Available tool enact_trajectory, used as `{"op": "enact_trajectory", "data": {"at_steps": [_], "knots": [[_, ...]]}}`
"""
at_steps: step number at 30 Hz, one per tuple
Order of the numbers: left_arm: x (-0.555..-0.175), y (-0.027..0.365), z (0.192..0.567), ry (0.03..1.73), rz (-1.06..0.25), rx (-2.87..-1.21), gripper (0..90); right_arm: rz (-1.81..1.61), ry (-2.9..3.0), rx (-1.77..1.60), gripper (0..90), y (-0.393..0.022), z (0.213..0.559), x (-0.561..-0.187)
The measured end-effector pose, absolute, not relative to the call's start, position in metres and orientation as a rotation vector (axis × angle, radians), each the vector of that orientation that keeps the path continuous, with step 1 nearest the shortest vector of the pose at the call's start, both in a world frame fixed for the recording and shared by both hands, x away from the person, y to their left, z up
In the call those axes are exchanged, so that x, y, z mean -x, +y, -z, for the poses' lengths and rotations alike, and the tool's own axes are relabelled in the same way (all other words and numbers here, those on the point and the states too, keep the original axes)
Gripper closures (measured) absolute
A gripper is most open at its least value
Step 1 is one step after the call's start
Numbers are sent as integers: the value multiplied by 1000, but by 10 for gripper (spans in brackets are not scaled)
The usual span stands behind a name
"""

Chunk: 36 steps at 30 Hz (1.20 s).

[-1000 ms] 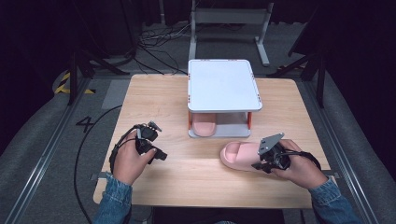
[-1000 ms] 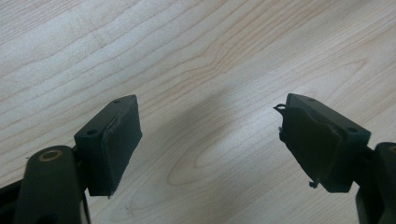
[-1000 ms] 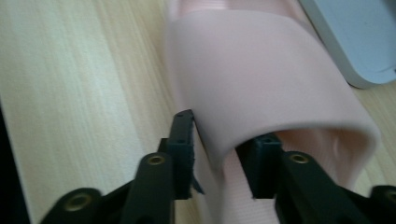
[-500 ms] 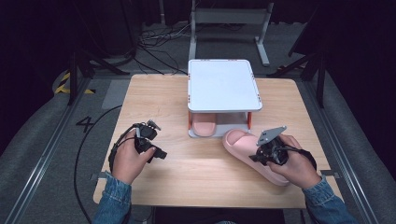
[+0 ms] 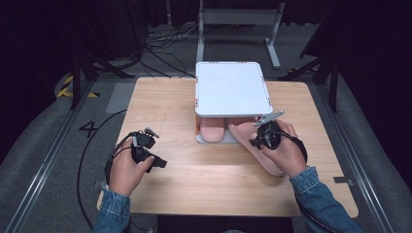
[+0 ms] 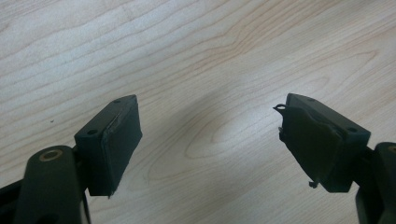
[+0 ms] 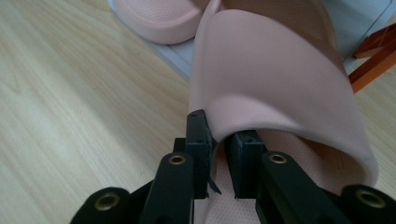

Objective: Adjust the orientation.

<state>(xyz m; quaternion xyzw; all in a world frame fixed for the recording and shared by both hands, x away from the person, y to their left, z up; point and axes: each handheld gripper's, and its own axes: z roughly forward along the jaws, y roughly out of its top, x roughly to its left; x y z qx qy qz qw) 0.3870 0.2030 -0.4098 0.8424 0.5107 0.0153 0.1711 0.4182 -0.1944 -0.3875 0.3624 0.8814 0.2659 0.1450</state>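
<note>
**Soft Pink Slipper Pinched by Its Strap**

Right gripper (image 7: pixel 218 154) clamped on the strap edge of a soft pink foam slipper (image 5: pixel 257 150), toe poked under the white plastic shelf rack (image 5: pixel 231 87), just beside a matching pink slipper (image 5: pixel 212 131) already inside. Probably light, bendy and a bit squashy; strap judged the best place to grab. Left gripper (image 6: pixel 210 140) spread wide with nothing in it, above the pale wooden table (image 5: pixel 165 102). Smooth grainy wood, bumpy dotted insole.

We see the white rack's top (image 5: pixel 231 88) hiding most of the slipper under it (image 5: pixel 214 132); just its heel end shows. The person's right hand (image 5: pixel 284 148) covers the middle of the second slipper (image 5: pixel 241 131). In the right gripper view that slipper's toe runs off the top edge.
</note>
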Motion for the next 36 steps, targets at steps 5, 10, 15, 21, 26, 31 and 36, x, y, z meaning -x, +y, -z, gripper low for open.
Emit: {"op": "enact_trajectory", "data": {"at_steps": [5, 10, 15, 21, 26, 31, 36], "knots": [[-386, 204, 411, 1460, -32, -2388, 209, -754, 2516, -1102, 796, -185, 392, -424], [-388, 201, 413, 1455, -22, -2393, 209, -752, 2480, -1136, 771, -172, 397, -426], [-390, 198, 414, 1447, -25, -2393, 209, -815, 2472, -1140, 666, -167, 404, -426], [-395, 193, 413, 1428, -16, -2406, 209, -918, 2481, -1156, 513, -178, 399, -415], [-400, 186, 413, 1395, -14, -2425, 209, -959, 2443, -1151, 478, -200, 390, -393], [-406, 179, 412, 1370, -14, -2444, 209, -875, 2438, -1180, 452, -220, 384, -375], [-412, 174, 411, 1352, -14, -2450, 209, -775, 2457, -1286, 450, -234, 389, -365]]}}
